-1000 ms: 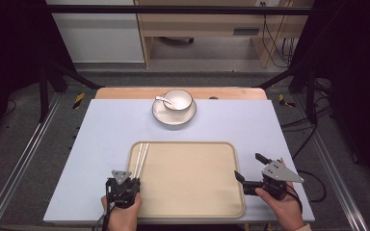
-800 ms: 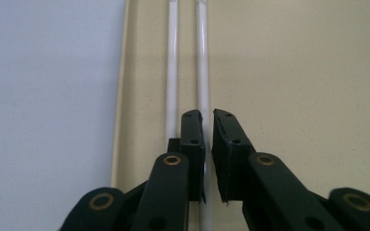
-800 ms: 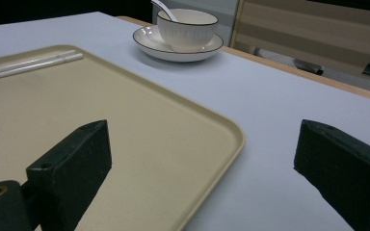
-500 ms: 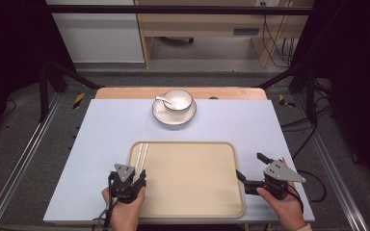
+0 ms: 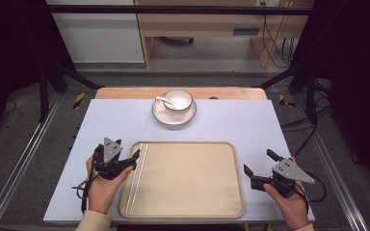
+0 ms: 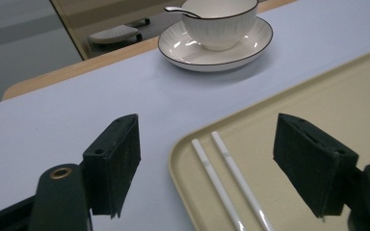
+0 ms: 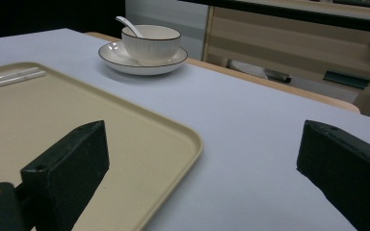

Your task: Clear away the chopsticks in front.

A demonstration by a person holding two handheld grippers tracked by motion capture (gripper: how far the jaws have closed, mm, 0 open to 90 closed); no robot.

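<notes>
Here, plain white chopsticks, unlabelled tray.

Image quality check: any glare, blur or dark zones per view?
High view: table evenly lit, surroundings fall to black, slightly soft. Left gripper view: chopsticks and tray sharp, soft sheen on the saucer, near jaws slightly blurred. Right gripper view: bowl crisp, jaws soft, top-left corner black.
</notes>
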